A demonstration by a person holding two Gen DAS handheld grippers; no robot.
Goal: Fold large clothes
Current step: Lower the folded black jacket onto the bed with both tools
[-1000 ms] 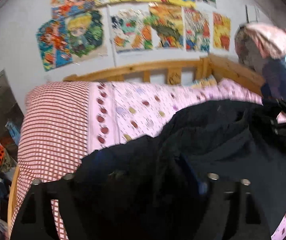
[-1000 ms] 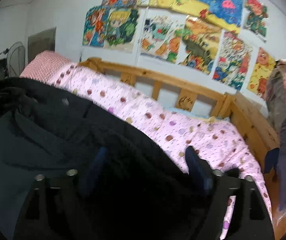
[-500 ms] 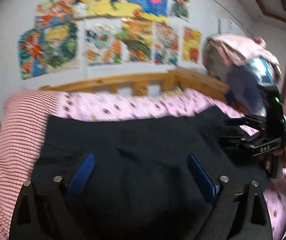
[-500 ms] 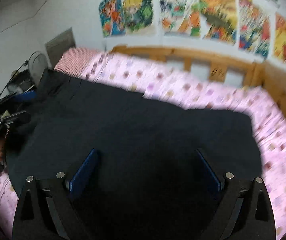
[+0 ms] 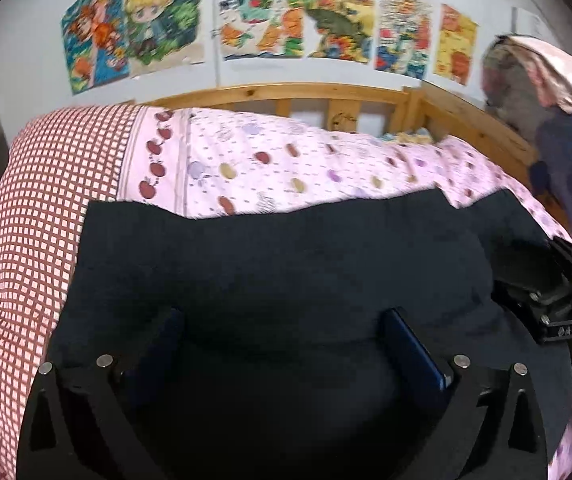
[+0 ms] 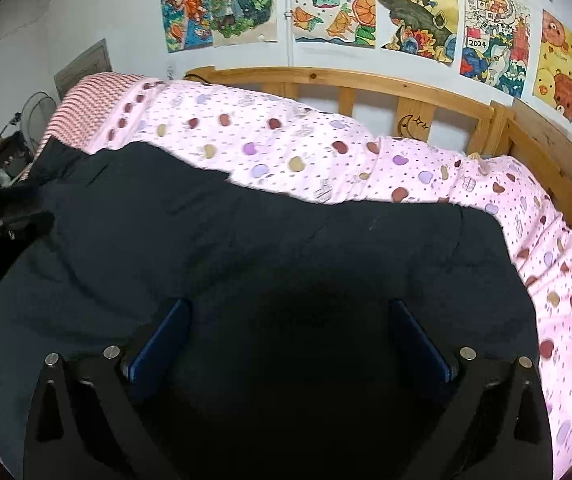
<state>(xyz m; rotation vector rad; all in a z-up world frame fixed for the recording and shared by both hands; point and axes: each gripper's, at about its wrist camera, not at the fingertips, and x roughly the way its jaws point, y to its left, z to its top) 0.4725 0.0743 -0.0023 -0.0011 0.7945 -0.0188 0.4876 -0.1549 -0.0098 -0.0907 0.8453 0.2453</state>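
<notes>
A large dark navy garment [image 5: 270, 264] lies spread flat across the pink bed cover [image 5: 286, 168]. In the left wrist view my left gripper [image 5: 286, 344] hovers over the garment's near part, its blue fingers [image 5: 416, 346] wide apart and nothing between them. My right gripper [image 5: 546, 308] shows at the right edge of that view, beside the garment's right side. In the right wrist view the same garment [image 6: 246, 240] fills the middle. The right gripper [image 6: 290, 338] is open above it, and the left gripper [image 6: 2, 236] sits at the cloth's left edge.
A red-checked pillow [image 5: 42, 208] lies at the bed's left end. A wooden bed rail [image 6: 366, 88] runs along the far side under colourful posters [image 6: 414, 12]. Clothes hang in a heap [image 5: 542, 80] at the right. A fan and clutter [image 6: 18, 136] stand left of the bed.
A second ago the garment was bunched up around both grippers' fingers. Now it lies spread flat on the bed and both grippers stand open above it, drawn back toward the near side.
</notes>
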